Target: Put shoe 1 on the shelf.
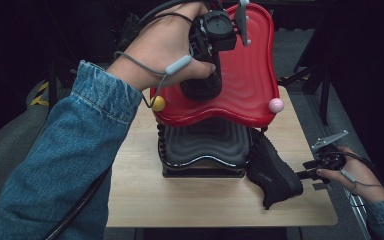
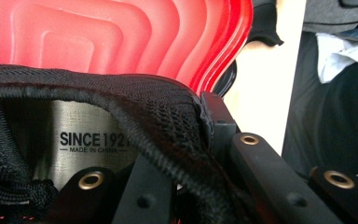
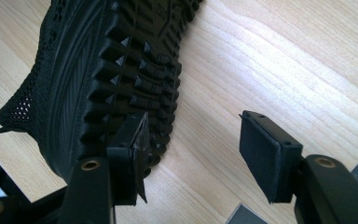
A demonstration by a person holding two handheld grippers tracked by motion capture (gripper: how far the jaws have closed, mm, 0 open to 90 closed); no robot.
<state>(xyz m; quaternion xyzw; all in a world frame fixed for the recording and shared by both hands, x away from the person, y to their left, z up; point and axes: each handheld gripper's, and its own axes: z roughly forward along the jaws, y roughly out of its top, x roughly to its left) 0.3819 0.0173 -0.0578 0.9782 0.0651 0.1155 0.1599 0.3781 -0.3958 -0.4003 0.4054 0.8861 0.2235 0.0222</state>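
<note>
Denim sleeve [image 1: 65, 150] foreground | my left gripper [image 1: 207, 75] clamps a black shoe's [image 1: 202, 85] soft mesh collar above the red tray [image 1: 250, 75] at the table's [image 1: 180, 200] far edge | light, floppy; grip the collar | right gripper [image 1: 312, 172] gapes beside second shoe [image 1: 272, 167], right edge.

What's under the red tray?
Under the red tray sits a black tray of the same wavy shape, on the same stand, on the wooden table. The red tray covers the black tray's back part, so anything lying there stays hidden.
</note>
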